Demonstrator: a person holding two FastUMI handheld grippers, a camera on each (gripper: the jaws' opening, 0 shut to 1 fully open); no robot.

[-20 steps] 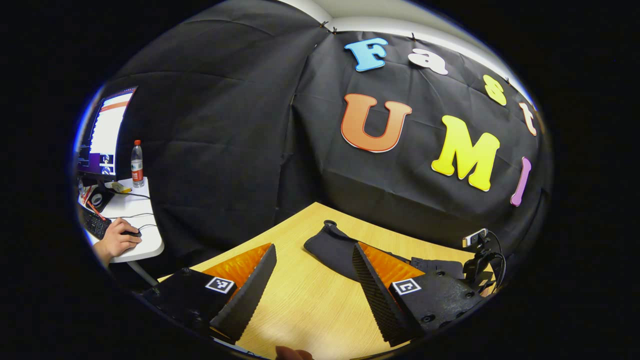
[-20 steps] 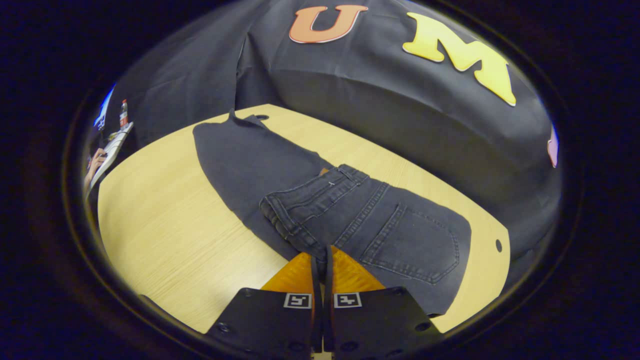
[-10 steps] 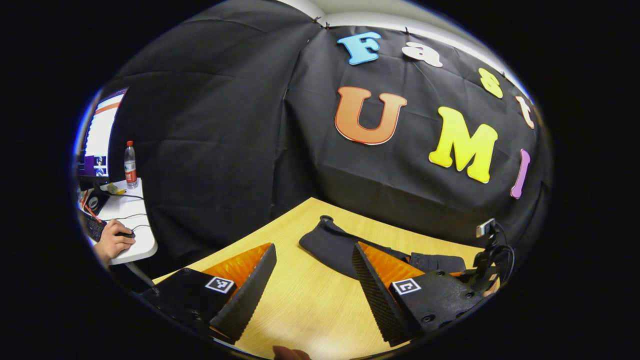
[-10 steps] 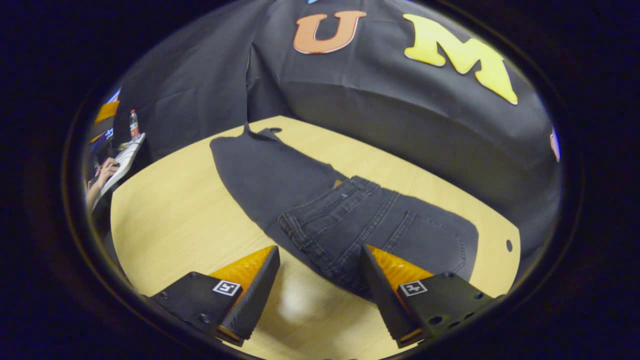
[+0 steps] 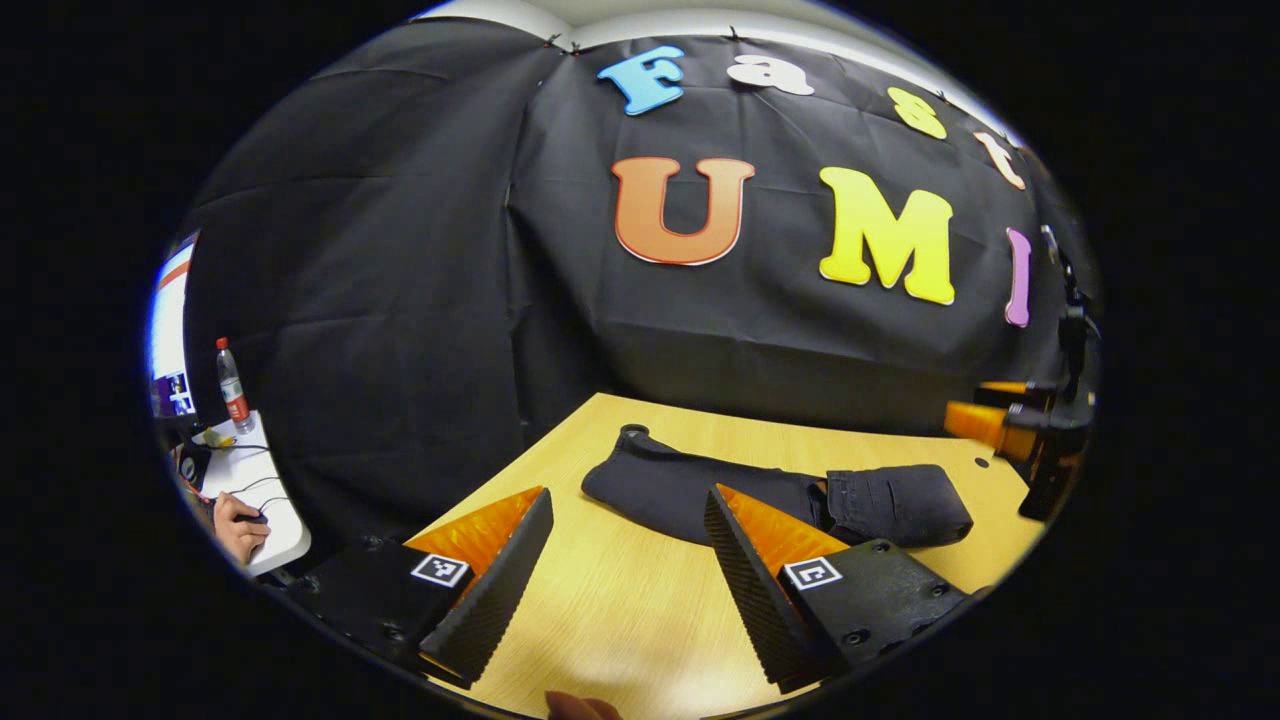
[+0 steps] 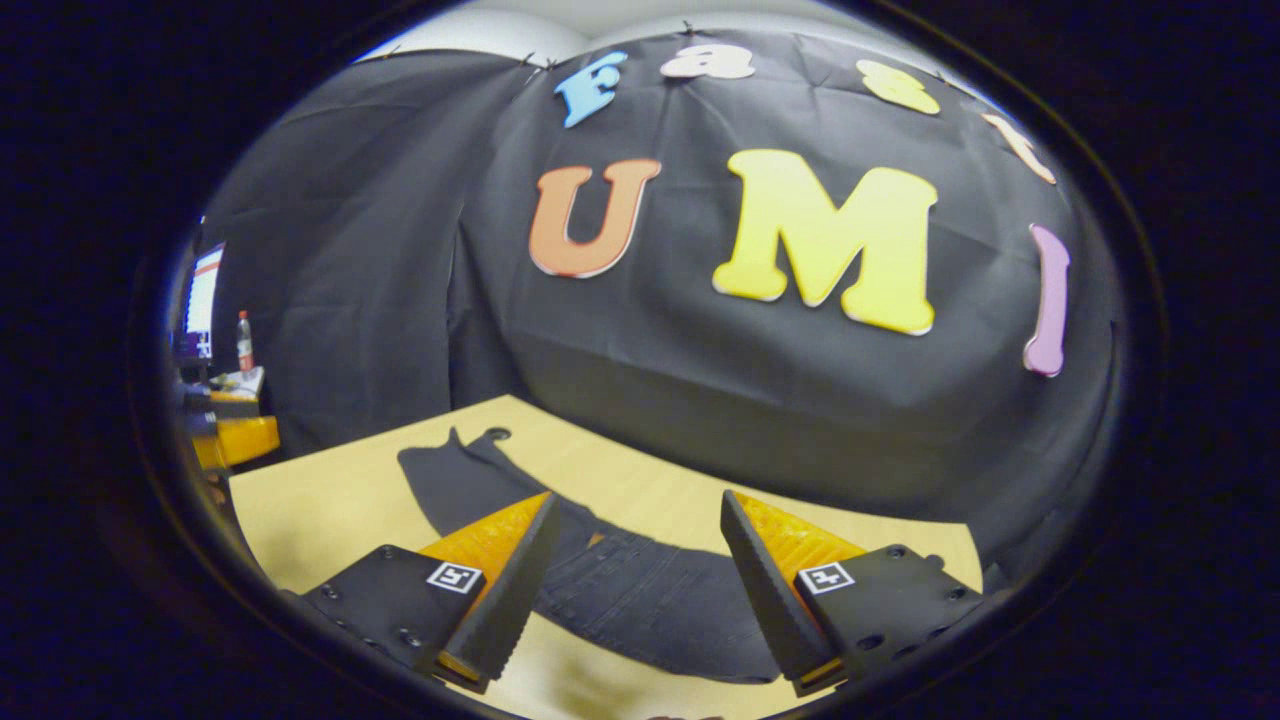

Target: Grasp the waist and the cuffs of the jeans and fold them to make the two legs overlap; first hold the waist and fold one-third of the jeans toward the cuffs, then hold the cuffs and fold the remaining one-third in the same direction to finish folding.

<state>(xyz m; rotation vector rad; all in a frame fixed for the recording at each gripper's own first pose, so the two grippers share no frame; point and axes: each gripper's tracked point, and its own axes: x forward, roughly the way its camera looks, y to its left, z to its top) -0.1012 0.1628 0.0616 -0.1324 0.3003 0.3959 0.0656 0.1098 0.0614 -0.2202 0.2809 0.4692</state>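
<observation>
Meanwhile both the left gripper (image 5: 628, 540) and right gripper (image 6: 636, 545) hung spread, gripping nothing, above the wooden table (image 5: 620, 610) where the waist-folded jeans (image 5: 690, 490) lay.

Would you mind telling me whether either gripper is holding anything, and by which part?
Nothing is held: the left gripper and right gripper are both open above the dark denim jeans.

- A recording booth set up in an office or lab, not a home.
- Black cloth wall (image 5: 400, 300) hangs as a backdrop right behind the bare wooden table (image 5: 620, 620).
- Left of the cloth wall stands a white desk (image 5: 262, 490) with a lit monitor (image 5: 168, 345), a water bottle (image 5: 231, 372), cables and a person's hand (image 5: 238, 522) on a mouse.
</observation>
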